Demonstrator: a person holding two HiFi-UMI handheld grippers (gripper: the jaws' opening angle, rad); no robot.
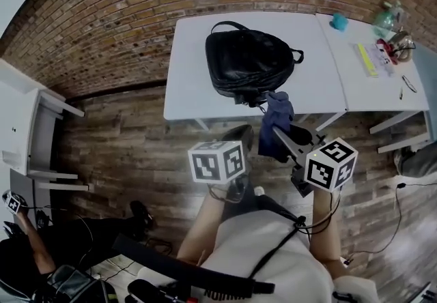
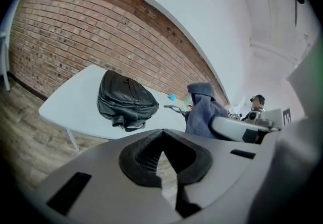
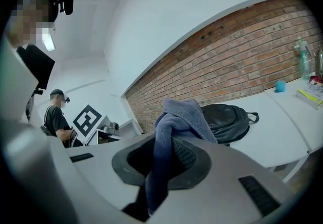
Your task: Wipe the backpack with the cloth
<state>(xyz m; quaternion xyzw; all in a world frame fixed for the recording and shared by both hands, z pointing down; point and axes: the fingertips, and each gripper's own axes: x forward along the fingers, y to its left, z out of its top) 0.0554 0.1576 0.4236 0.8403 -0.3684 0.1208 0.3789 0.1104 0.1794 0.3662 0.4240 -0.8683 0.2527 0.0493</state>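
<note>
A black backpack lies on the white table, a step ahead of me; it also shows in the left gripper view and the right gripper view. My right gripper is shut on a blue cloth, held in the air before the table's front edge, short of the backpack. The cloth drapes over that gripper's jaws. My left gripper hangs beside it to the left, shut and holding nothing. From it the cloth shows at the right.
A second white table adjoins on the right, carrying bottles, a teal object and a yellow item. A white shelf unit stands at the left. A brick wall runs behind. A person sits at lower left.
</note>
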